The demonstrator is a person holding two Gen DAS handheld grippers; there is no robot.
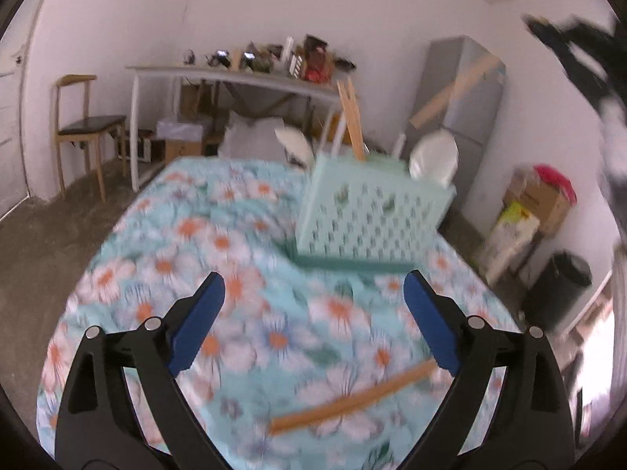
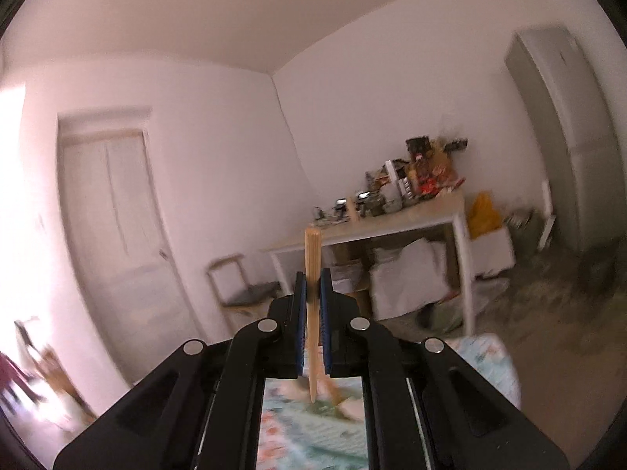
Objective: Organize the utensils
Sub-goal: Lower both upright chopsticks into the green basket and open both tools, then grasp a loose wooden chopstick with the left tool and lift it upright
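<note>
In the right wrist view, a single wooden chopstick (image 2: 312, 305) is seen clamped between the blue pads (image 2: 300, 325) of the right tool (image 2: 312, 280), whose jaws are closed to the width of the stick. The chopstick's long axis runs nearly upright in the picture, along the line of the fingers: its blunt, squared end is pointed up and forward past the fingertips, and its tapered tip is pointed back toward the camera, over the floral cloth (image 2: 313, 431) glimpsed between the arms of the tool.

In the left wrist view, the left tool (image 1: 313, 286) is held wide open above the desk (image 1: 219, 243), and nothing is gripped by it. A second chopstick (image 1: 352, 399) is seen lying flat on the flowered covering, its long axis slanted from lower left to upper right; its upper end is hidden behind or met by the right-hand blue pad (image 1: 431, 321), though blur prevents telling whether contact is made. Farther ahead, beyond the fingertips, a mint-green perforated basket (image 1: 372, 219) is seen on the desk, tilted in the picture. Two chopsticks (image 1: 352, 117) are stood in it, leaning slightly, their ends pointed upward above the rim.
</note>
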